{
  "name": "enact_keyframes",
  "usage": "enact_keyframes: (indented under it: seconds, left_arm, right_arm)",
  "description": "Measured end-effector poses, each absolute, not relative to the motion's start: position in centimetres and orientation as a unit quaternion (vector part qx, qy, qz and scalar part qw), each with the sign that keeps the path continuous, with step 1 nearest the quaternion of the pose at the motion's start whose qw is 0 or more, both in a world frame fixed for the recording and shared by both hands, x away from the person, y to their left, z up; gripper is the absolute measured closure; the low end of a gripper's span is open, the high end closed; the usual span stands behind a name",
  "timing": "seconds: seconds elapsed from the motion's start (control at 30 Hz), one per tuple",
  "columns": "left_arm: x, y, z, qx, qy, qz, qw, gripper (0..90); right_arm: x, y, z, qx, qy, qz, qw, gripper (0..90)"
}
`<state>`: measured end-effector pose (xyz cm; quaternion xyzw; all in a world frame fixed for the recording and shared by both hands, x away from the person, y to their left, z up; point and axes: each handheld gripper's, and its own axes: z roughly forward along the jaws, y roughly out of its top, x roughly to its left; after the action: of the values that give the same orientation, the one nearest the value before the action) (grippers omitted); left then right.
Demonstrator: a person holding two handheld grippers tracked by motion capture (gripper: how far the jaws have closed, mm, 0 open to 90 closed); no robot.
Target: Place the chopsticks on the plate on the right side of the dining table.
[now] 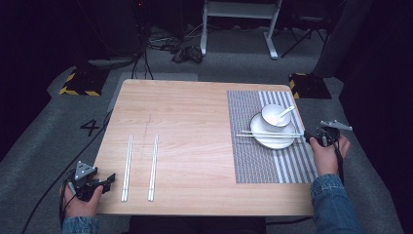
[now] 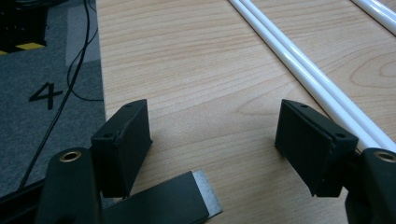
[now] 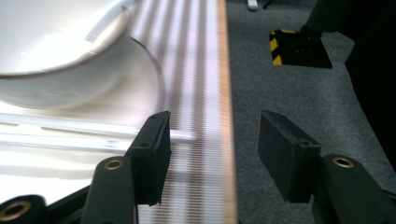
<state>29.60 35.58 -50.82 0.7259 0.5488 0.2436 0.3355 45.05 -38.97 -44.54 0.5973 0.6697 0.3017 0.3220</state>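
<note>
A white plate [image 1: 272, 141] sits on a striped placemat [image 1: 253, 161] at the table's right, with a white bowl [image 1: 272, 117] and spoon [image 1: 285, 112] on it. White chopsticks [image 1: 270, 134] lie across the plate's near side. My right gripper [image 1: 308, 136] hovers at their right end, over the table's edge. In the right gripper view my right gripper [image 3: 215, 135] is open; the chopsticks' [image 3: 70, 126] tip reaches just past its left jaw, untouched, below the bowl [image 3: 56, 42]. Two more chopstick pairs [image 1: 127, 165] [image 1: 154, 165] lie at the left. My left gripper [image 1: 109, 181] [image 2: 212, 126] is open beside them, holding nothing.
The wooden table [image 1: 195, 122] has bare room in its middle. Grey carpet surrounds it, with yellow-and-black blocks [image 1: 80, 83] [image 1: 307, 85] at the far corners, a white frame [image 1: 238, 24] behind, cables, and a "4" marked on the floor [image 1: 90, 126].
</note>
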Motion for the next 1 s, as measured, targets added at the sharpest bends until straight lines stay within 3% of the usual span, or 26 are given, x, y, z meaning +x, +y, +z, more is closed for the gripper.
enact_keyframes:
  seconds: [0.33,0.6,0.83,0.9,0.97,1.0]
  left_arm:
    - [29.6,35.6,-50.8,0.727,0.549,0.241,0.335,26.0]
    - [29.6,35.6,-50.8,0.727,0.549,0.241,0.334,25.9]
    - [29.7,35.6,-50.8,0.725,0.551,0.242,0.335,25.1]
    - [29.7,35.6,-50.8,0.725,0.551,0.242,0.334,25.1]
    - [29.7,35.6,-50.8,0.725,0.551,0.242,0.334,25.1]
    - [29.7,35.6,-50.8,0.725,0.551,0.242,0.334,25.1]
  right_arm:
    - [43.6,-31.4,-41.3,0.557,0.710,0.318,0.291,35.9]
    - [43.9,-24.6,-40.7,0.511,0.744,0.322,0.287,35.7]
    - [44.1,-21.1,-40.0,0.487,0.756,0.319,0.300,35.1]
    - [44.2,-20.5,-39.9,0.478,0.765,0.319,0.291,40.3]
    - [44.2,-19.7,-39.8,0.457,0.793,0.311,0.257,53.0]
    - [44.2,-19.4,-39.9,0.456,0.793,0.310,0.257,49.1]
